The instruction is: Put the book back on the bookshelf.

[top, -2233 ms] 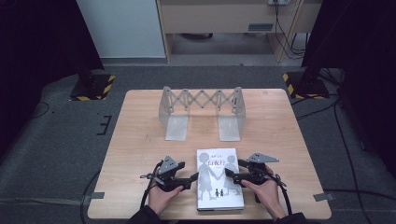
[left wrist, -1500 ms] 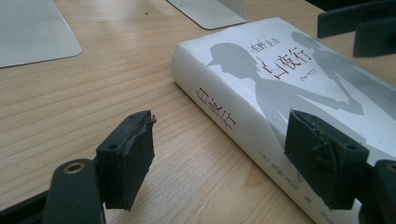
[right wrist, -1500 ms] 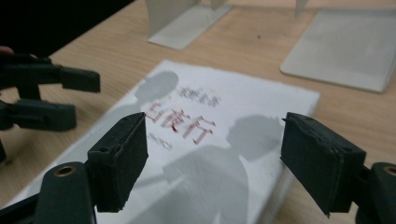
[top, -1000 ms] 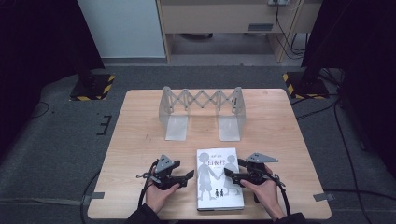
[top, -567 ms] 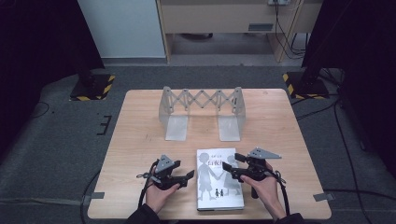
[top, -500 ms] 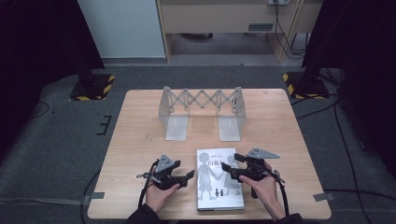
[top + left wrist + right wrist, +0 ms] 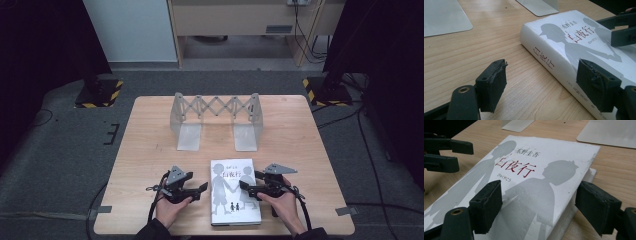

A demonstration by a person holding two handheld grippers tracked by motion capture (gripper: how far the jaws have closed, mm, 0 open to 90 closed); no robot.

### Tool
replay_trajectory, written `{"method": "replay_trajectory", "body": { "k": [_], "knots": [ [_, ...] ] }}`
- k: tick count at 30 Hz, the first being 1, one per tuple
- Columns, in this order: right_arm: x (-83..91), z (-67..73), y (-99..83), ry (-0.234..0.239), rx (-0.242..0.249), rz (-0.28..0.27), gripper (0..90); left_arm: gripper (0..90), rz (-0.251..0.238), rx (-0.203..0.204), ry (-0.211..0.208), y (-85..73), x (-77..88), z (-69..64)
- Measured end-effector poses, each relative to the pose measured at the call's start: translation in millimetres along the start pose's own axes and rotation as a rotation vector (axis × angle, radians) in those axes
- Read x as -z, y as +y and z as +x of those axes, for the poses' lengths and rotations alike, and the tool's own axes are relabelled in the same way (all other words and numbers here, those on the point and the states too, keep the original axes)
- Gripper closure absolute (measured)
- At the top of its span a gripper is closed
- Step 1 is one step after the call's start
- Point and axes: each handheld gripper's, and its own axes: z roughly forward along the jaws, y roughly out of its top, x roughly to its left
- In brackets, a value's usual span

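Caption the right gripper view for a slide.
Right gripper, jaws open, straddles the fore edge of a white book lying flat on the wooden table.

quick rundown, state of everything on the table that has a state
white paperback book: closed, lying flat, cover up, near the table's front edge
grey metal accordion-style book rack: upright, stretched out, nothing in it
left gripper: open, jaws either side of the book's spine edge, not clamped
right gripper: open, one jaw over the cover, the other beyond the page edge
light wooden table: bare apart from these
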Motion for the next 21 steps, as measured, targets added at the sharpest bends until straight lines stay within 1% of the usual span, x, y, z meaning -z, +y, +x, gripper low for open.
{"method": "replay_trajectory", "body": {
  "k": [2, 3, 9, 10, 13, 16, 18, 21],
  "knots": [
    [0.3, 0.5, 0.9, 0.001, -0.010, 0.000, 22.2, 23.5, 0.000, 0.000, -0.001, 0.0, -0.1, 0.0],
    [0.8, 0.1, 1.5, 0.003, 0.000, -0.001, 22.6, 23.5, 0.000, -0.001, -0.001, 0.0, -0.2, 0.0],
    [6.0, 5.0, 11.0, 0.010, 0.007, -0.051, 22.6, 23.5, 0.003, -0.005, -0.001, -0.2, -0.6, 0.0],
    [6.3, 5.5, 12.4, 0.011, 0.017, -0.056, 22.6, 23.5, 0.005, -0.005, 0.000, -0.2, -0.6, -0.2],
    [6.2, 8.1, 17.0, 0.015, 0.015, -0.068, 22.6, 23.4, 0.006, -0.006, 0.000, -0.2, -0.7, -0.2],
    [5.9, 10.2, 20.5, 0.026, 0.020, -0.076, 22.6, 23.2, 0.007, -0.006, 0.000, -0.3, -0.8, 0.1],
    [5.4, 12.1, 22.0, 0.031, 0.010, -0.080, 22.6, 23.2, 0.007, -0.006, -0.001, -0.3, -0.9, 0.0],
    [4.0, 13.4, 22.1, 0.034, 0.010, -0.078, 22.6, 23.2, 0.006, -0.007, 0.000, -0.2, -0.8, -0.3]
  ]
}}
